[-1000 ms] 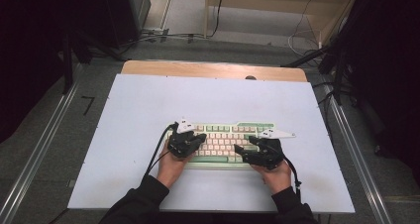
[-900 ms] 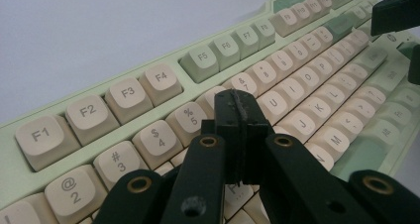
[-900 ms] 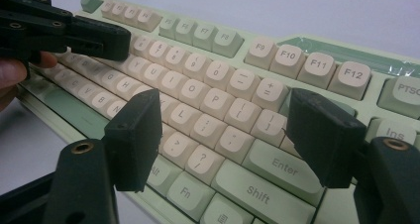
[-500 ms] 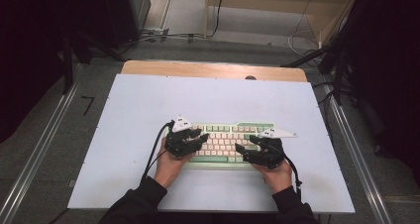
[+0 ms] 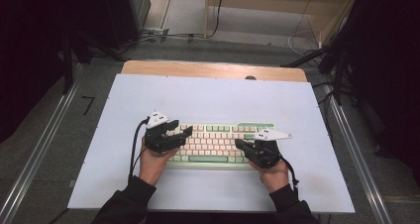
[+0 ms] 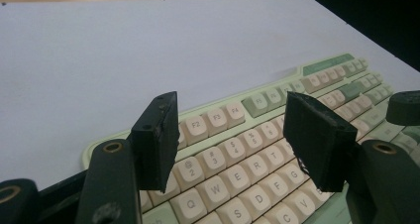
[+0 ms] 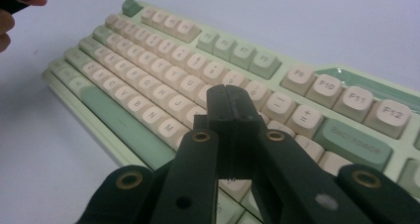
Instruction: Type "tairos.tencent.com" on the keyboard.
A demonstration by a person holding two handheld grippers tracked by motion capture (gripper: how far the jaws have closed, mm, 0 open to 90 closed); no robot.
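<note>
Hovering over the left end of the keyboard [image 5: 218, 143], your left gripper [image 6: 237, 140] has just been opening; its jaws stand spread with nothing between them, above the number and letter rows (around the Q, W, E keys). Your right gripper [image 7: 232, 112] has just been closing, and its jaws are now pressed together on nothing, the tips down over the keys near the right of the letter block. That green-and-cream keyboard lies flat on the white table [image 5: 218, 97], near your edge, between your two hands.
</note>
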